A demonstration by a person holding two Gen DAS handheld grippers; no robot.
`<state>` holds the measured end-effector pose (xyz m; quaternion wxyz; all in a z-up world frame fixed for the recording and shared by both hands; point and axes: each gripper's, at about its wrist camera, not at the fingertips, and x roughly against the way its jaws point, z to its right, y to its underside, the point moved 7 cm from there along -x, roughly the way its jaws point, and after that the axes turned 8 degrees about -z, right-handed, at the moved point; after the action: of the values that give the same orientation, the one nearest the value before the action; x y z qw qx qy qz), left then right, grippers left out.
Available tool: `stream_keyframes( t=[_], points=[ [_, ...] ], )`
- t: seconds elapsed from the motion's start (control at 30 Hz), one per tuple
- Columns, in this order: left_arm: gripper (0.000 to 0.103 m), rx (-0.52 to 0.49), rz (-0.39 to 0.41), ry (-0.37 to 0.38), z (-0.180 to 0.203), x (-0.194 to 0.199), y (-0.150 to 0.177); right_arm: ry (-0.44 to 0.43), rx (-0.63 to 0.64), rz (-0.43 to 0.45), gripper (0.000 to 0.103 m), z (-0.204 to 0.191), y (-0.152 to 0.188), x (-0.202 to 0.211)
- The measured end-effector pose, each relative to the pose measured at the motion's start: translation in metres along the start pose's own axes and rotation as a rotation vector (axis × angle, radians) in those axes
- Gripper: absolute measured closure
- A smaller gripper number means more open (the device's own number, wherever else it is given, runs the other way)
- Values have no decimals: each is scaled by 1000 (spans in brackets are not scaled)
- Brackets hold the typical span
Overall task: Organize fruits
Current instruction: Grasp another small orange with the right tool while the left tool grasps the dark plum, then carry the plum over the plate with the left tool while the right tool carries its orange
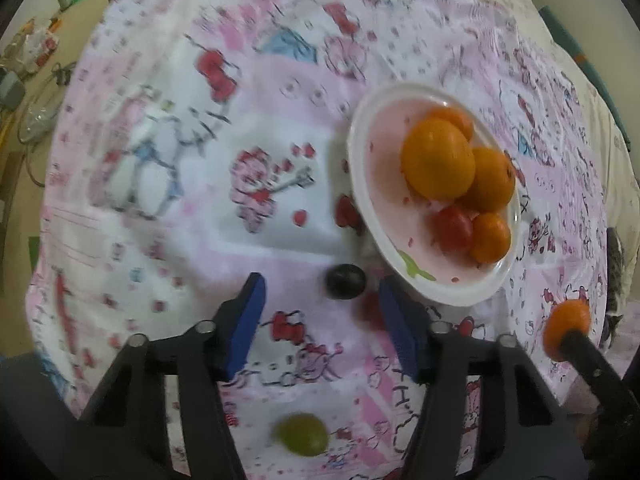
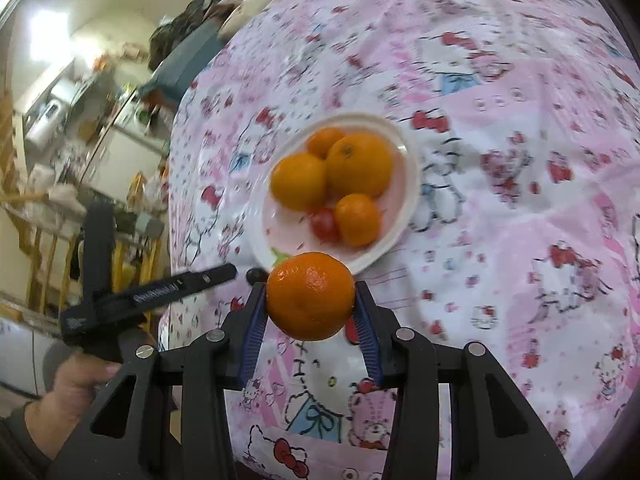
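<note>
Fruits: spread over a pink cartoon-print cloth (image 1: pixel 248 92), some loose, some on a plate.
Green grape (image 1: pixel 302 434): bottom centre of the left wrist view, blurred, lying on the cloth below the left gripper's fingers.
Left gripper (image 1: pixel 320 320): lower centre of its own view; blue-padded fingers spread apart, nothing between them.
Dark plum (image 1: pixel 345 282): just above and between the left gripper's fingertips, slightly right of centre, on the cloth beside the plate's near rim.
White plate (image 1: pixel 362 184): right of centre in the left wrist view; holds four oranges and a red tomato.
Large orange (image 1: pixel 438 158): centre of the plate, resting against the other oranges.
Red tomato (image 1: pixel 454 226): lower part of the plate, touching a small orange (image 1: pixel 490 238).
Held mandarin (image 2: pixel 310 296): lower centre of the right wrist view, in front of the plate's near rim.
Right gripper (image 2: pixel 311 312): fingers clamped on the held mandarin from both sides, above the cloth.
</note>
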<state>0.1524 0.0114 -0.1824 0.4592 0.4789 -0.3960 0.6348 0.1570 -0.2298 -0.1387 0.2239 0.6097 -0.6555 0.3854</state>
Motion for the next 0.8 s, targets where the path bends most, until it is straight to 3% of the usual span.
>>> stream_keyframes(
  t=[0.13,0.27,0.4,0.47,0.8],
  points=[
    [55,19,-22,-5,7,-15,-3,-2,-22,11,59,9,0,6],
    [63,3,-29,-77,10,-26,-3,-5,-28,22,59,12,2,11],
    [82,-56,-44,-84,24,-32,0,-3,-30,27,59,14,0,14],
    [83,-83,-36,-108,31,-32,1,-1,-35,25,59,14,0,12],
    [84,-97,-15,-72,28,-23,2,19,-24,19,59,12,0,7]
  ],
)
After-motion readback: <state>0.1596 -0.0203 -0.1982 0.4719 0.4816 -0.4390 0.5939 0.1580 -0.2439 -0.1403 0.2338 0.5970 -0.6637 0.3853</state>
